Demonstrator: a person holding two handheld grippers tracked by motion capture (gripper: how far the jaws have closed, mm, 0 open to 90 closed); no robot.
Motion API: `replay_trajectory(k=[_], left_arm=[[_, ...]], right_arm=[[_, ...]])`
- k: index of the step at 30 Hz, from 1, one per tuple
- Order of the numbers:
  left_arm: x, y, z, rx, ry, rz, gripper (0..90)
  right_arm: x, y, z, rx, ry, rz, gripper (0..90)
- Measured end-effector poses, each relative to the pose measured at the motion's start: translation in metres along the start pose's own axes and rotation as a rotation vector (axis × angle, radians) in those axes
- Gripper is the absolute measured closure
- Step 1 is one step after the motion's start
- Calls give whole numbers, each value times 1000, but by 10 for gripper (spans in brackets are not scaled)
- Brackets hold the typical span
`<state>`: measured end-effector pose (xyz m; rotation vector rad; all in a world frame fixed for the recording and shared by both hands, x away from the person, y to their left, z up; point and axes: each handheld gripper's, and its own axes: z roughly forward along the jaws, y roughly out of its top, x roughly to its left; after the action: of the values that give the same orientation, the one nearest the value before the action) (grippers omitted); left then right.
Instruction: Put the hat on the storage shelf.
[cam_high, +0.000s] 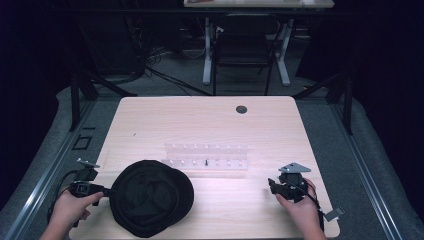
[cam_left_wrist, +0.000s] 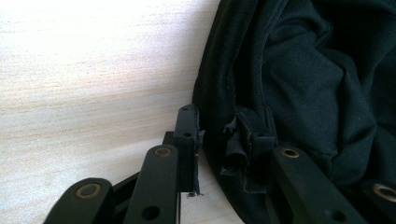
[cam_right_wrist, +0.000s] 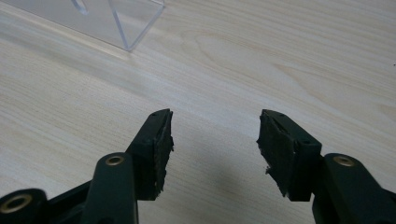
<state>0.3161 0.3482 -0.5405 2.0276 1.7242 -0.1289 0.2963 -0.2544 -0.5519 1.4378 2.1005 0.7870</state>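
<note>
At the near-left corner of the light wood bench (cam_high: 150, 120), the round black fabric hat (cam_high: 150, 197) lies flat, opening up, crumpled lining showing. Left tongs (cam_left_wrist: 215, 140) straddle its rim at the left edge: one pad outside on the bench side, one inside against the lining. Jaws narrow, rim fabric between the pads; looks pinched, though only a thin fold is caught, so the grip is shallow.

Right tongs (cam_right_wrist: 215, 140) are wide, holding nothing, hovering over bare wood at the near-right, well apart from the hat. In the high view they sit in the person's right hand (cam_high: 300, 205).

Clear acrylic rack with small pegs (cam_high: 206, 156) stands mid-bench, just beyond the hat.

Risks, as I read it:
- Soft fabric slips out of the pads on lift, since only the rim edge is caught.
- One-sided grip: hat sags and folds, the far side drags over the bench.
- A drag toward the rack could nudge or tip it; it looks light.
- Pad edges look frayed, could snag the lining.

Bring the right tongs to the opposite rim before lifting.
</note>
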Motion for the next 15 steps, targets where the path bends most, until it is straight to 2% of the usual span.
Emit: replay_trajectory(k=[7,11,15], left_arm=[[-1,1,1,-6,3,9,776],[-1,2,1,-6,-6,0,781],[-3,3,0,2,-6,12,822]], right_arm=[[0,0,0,1,5,8,439],[-1,0,0,3,6,9,439],[-1,0,0,-2,5,2,445]])
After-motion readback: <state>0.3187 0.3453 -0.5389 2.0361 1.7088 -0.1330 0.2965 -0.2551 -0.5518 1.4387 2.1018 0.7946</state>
